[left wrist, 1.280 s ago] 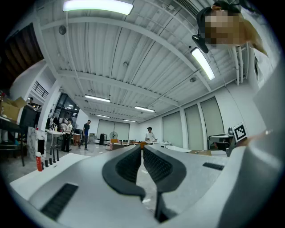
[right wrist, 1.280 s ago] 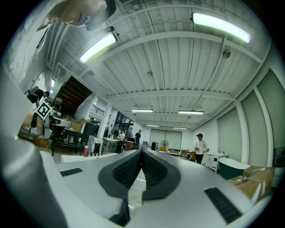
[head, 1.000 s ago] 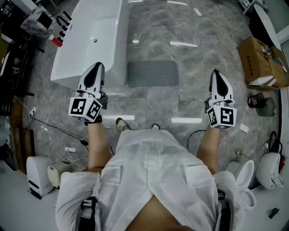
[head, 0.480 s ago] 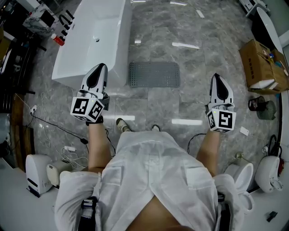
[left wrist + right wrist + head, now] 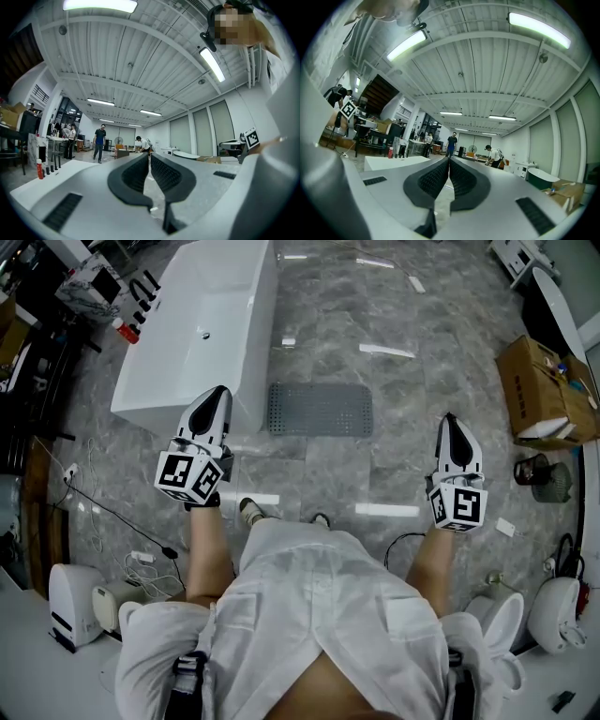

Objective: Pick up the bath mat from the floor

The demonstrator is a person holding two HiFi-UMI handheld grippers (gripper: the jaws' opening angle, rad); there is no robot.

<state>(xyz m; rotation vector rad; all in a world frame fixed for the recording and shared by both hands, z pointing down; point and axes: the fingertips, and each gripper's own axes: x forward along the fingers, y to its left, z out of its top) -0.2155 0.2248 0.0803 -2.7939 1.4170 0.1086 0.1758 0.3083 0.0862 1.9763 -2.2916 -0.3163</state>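
Note:
The grey dotted bath mat lies flat on the marble floor beside the white bathtub, ahead of the person's feet. My left gripper hovers left of the mat, over the tub's near corner, shut and holding nothing. At the right, my right gripper is held above bare floor, well clear of the mat's right end, shut and holding nothing. Both gripper views look level across the hall; the left gripper and the right gripper each show dark ribbed pads pressed together, and the mat is out of sight in them.
An open cardboard box and a dark bucket sit at the right. White appliances and cables lie at the lower left, a toilet at the lower right. Bottles stand left of the tub. People stand far off in the hall.
The left gripper has moved up and slightly right toward the tub's corner. The head view has shifted, so the mat and tub sit a little lower. The right gripper has barely moved.

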